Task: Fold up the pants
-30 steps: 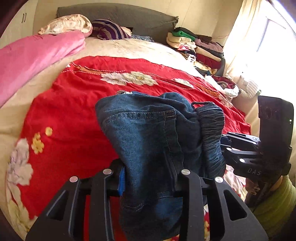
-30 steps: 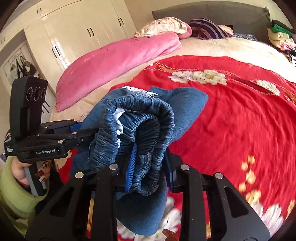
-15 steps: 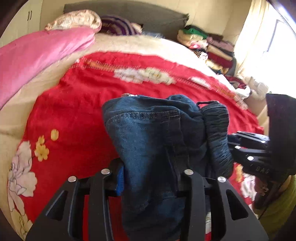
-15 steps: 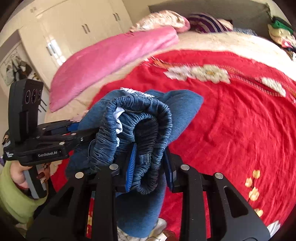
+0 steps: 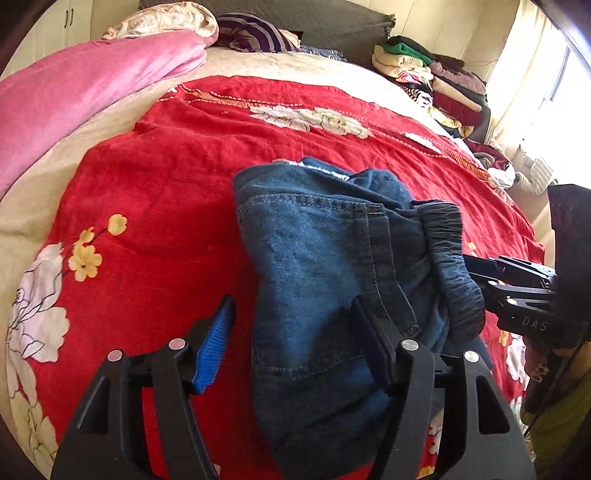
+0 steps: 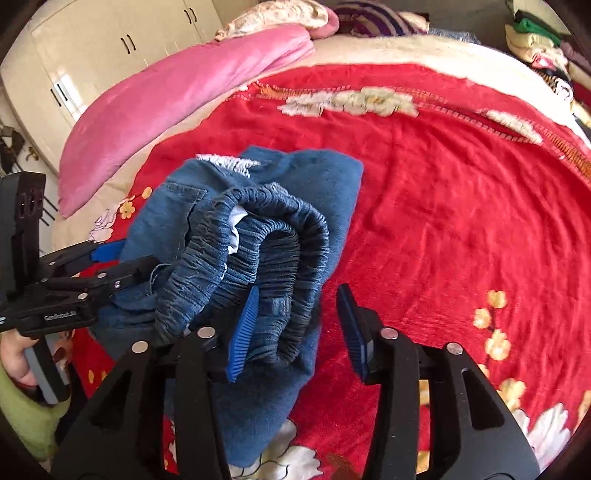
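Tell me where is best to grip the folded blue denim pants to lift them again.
Probably the gathered elastic waistband of the folded blue denim pants, from the near side: it forms the thickest roll and faces the right gripper, whose jaws have just been opening around it.

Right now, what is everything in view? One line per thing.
jeans: one, blue, folded bundle on the red blanket, between both grippers' jaws
red blanket: one, red with flowers, over the bed
pink quilt: one, pink, rolled along the bed's left edge
pillows: at least two, floral and purple-striped, at the headboard
clothes stack: one pile, mixed colours, far right corner
wardrobe: one, cream, beyond the bed's left side
left gripper: black, blue pads, jaws just opened, left pad clear of jeans
right gripper: black, blue pads, jaws just opened, right pad clear
hand: one, green sleeve, holding left gripper
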The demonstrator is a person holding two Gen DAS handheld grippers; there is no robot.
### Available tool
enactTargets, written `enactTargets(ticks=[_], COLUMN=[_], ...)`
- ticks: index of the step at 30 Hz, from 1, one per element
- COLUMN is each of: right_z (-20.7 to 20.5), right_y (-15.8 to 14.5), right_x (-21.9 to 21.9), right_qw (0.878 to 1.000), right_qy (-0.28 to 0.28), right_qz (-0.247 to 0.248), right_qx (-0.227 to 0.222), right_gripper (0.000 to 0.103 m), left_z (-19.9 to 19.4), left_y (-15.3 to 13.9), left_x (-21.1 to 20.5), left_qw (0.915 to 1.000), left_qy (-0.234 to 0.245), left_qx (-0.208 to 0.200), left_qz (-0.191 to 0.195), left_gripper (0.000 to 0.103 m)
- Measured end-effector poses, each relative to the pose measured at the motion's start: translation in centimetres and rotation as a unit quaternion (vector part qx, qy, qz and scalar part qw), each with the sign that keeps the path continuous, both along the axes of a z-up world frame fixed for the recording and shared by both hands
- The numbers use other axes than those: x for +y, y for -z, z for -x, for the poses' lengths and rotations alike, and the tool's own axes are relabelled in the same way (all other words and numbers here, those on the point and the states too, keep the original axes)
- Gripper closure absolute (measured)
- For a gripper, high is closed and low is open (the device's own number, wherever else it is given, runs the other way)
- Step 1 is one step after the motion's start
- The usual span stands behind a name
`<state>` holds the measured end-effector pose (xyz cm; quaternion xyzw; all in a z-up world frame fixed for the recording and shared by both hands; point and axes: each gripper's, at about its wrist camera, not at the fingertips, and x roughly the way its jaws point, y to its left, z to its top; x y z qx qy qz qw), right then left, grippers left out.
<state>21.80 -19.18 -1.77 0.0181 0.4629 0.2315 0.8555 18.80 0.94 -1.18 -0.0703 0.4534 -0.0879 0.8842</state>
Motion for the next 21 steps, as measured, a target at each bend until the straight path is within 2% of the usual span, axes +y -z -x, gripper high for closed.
enactTargets(ticks=[1,6,8,14,15,16,21], right_z=[0.3,2.6,3.5,7.8,8.4,8.9,11.7], right_y=[-0.4,-3.4,-4.5,-7.9,-8.3,-8.7,-9.9], right_x=[-0.2,-1.1,-1.1,-1.1,-1.2,-1.3,-1.3], right_qw=[1.0,0.998,0.998,0.99,0.989,0.988,0.984], right_qy=[0.005,0.023,0.023,0.035,0.037,0.039,0.043], right_qz=[0.001,-0.012,-0.011,-0.001,-0.002,-0.004,-0.008], right_qx=[-0.007,-0.049,-0.065,-0.135,-0.143,-0.15,-0.175], right_gripper=[0.061,0.034,0.03,0.016,0.014,0.013,0.009], left_z=[0.3,2.4,3.5,6.4,7.1,7.8,10.6], left_y=[-0.3,-2.1,-2.9,-5.3,-5.7,-6.2,-7.9], left_x=[0.0,0.4,0.5,0.7,0.7,0.8,1.0], left_qw=[1.0,0.9996,0.9993,0.9978,0.9974,0.9969,0.995], left_qy=[0.0,-0.003,-0.005,-0.008,-0.009,-0.013,-0.016], left_qx=[-0.003,-0.026,-0.036,-0.066,-0.071,-0.077,-0.097], left_qz=[0.001,0.004,0.004,-0.005,-0.008,-0.012,-0.017], left_gripper=[0.035,0.029,0.021,0.019,0.007,0.005,0.005])
